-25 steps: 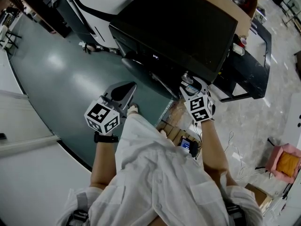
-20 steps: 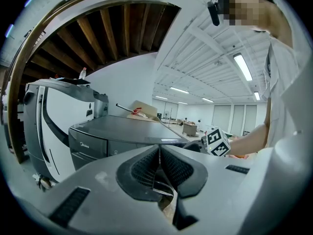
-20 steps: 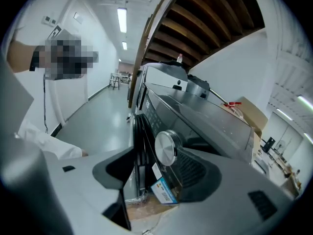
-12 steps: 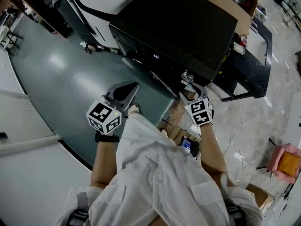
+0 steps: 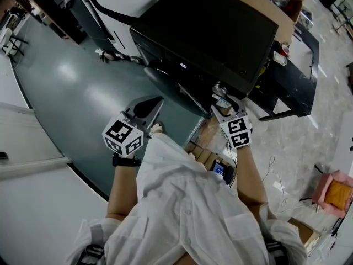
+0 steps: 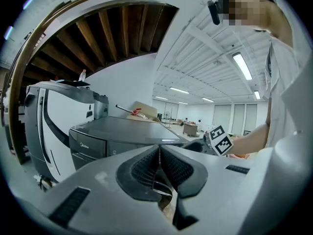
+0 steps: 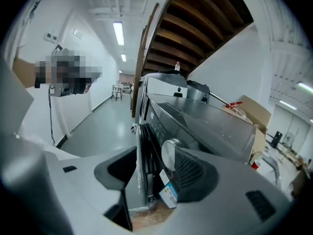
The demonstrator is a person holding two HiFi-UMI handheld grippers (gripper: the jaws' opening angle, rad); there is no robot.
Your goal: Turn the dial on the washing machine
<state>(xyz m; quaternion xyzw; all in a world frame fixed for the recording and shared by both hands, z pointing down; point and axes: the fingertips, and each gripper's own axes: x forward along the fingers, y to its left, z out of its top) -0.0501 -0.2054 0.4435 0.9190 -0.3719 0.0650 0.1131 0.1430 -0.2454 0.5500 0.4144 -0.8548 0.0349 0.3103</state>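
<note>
Two grippers flank the person's white shirt (image 5: 182, 203). The left gripper (image 5: 155, 104), at 9 o'clock, has its jaws pressed together on nothing and has hardly moved. The right gripper (image 5: 222, 99) has slid back toward the person since a second ago, uncovering the silver dial (image 5: 219, 88) at its 12 o'clock. Its jaws stand apart with the dial between them, close against one pad (image 7: 190, 173); whether they touch is unclear. Beyond, the dark washing machine (image 5: 220, 26) shows its top, its front mostly hidden.
</note>
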